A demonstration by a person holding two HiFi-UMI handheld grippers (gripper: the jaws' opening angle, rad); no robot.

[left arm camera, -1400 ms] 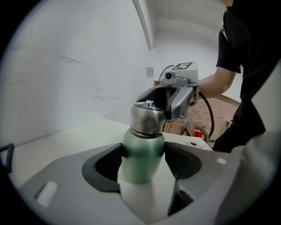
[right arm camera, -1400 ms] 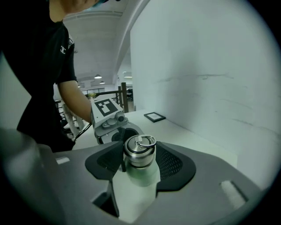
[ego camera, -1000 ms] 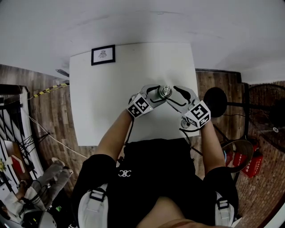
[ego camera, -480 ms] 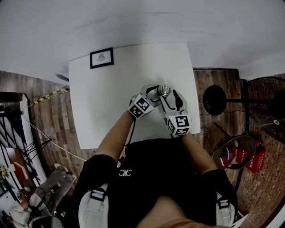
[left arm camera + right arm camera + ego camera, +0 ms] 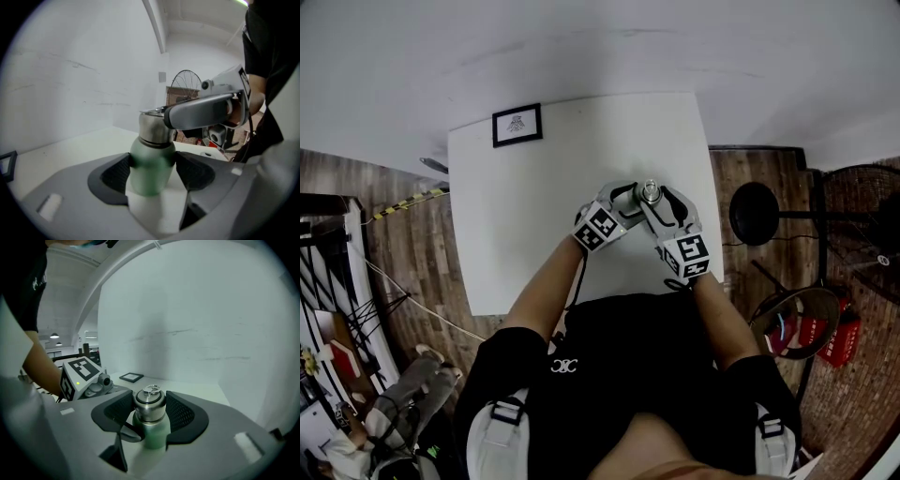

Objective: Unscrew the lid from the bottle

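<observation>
A green bottle (image 5: pixel 151 164) with a steel lid (image 5: pixel 150 403) stands upright near the right front of the white table (image 5: pixel 534 206). My left gripper (image 5: pixel 152 171) is shut on the green body, one pad against each side. My right gripper (image 5: pixel 150 411) comes in from the near side, higher up. Its jaws are closing on the lid, and both pads lie against the lid's sides. In the head view the lid (image 5: pixel 651 192) shows between the left gripper (image 5: pixel 637 199) and the right gripper (image 5: pixel 658 200).
A small black picture frame (image 5: pixel 517 124) lies at the table's far left corner. Right of the table, on the wood floor, stand a stand with a round black base (image 5: pixel 754 214) and red cans (image 5: pixel 825 337). The table's right edge is close to the bottle.
My right gripper swung from the bottle's right side round to its near side, towards the person. The left gripper and the bottle stayed put.
</observation>
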